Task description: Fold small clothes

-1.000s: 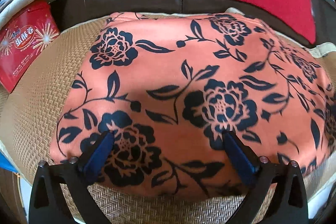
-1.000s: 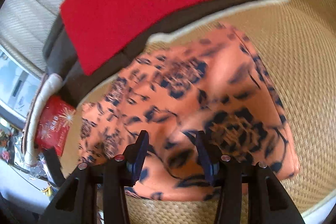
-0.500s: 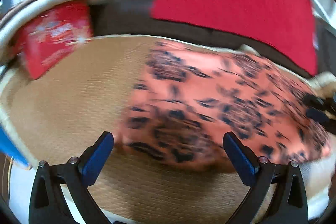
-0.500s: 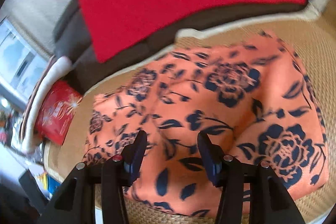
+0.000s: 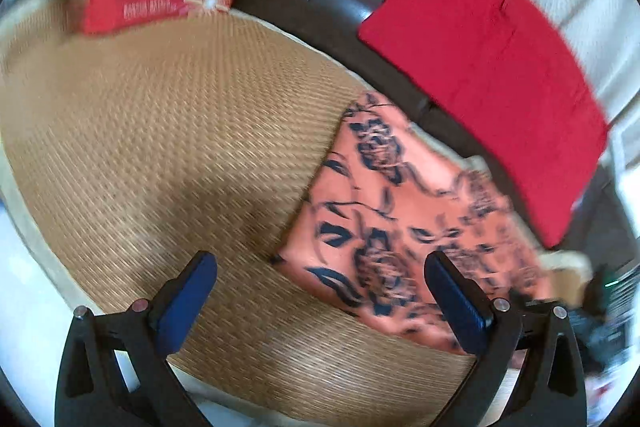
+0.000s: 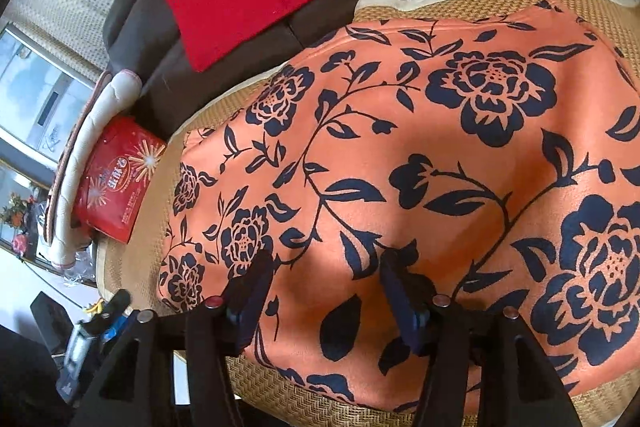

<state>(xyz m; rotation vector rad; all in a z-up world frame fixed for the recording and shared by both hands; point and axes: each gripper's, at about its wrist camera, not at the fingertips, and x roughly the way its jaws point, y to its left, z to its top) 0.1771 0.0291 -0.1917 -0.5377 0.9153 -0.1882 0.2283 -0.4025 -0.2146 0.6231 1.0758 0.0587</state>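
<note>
Fold laid, release under way; your right claw [image 6: 326, 275] opening just over floral garment [image 6: 420, 155], pinching nothing; left claw [image 5: 320, 279] spread, empty, garment edge beneath its right finger; next: grip that edge.

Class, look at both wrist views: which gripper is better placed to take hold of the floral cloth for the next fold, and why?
Probably right. The right gripper hangs directly over the cloth, jaws opening. The left gripper is wide open, mostly over bare mat at the cloth's edge.

orange floral garment [image 6: 440, 155], folded, flat on woven mat [image 5: 180, 147]
</note>
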